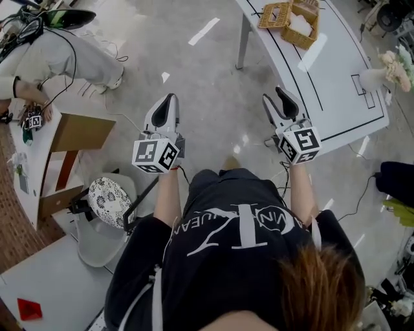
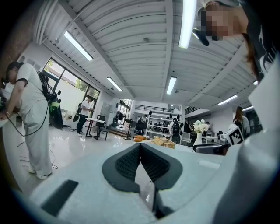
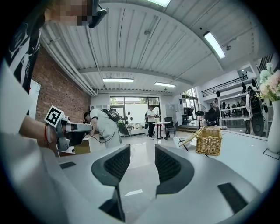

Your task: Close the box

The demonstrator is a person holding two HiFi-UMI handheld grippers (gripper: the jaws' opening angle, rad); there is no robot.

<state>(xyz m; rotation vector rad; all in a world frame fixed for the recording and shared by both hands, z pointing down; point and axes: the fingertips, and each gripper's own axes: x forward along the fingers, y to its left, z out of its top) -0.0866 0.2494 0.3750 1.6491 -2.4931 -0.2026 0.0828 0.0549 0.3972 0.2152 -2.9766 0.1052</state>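
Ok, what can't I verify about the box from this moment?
- Wicker box, head view: far side cut off by the top edge.
- Wicker box, right gripper view: inside hidden by its own wall.
- Wicker box, left gripper view: too small to tell the lid's position.

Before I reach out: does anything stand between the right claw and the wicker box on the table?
Nothing visible does. Right claw hangs open over floor; wicker box sits ahead on white table.

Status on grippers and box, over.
Left gripper shut, empty; right gripper open, empty. Both held short of the wicker box. Box on white table, lid open. No obstruction seen.
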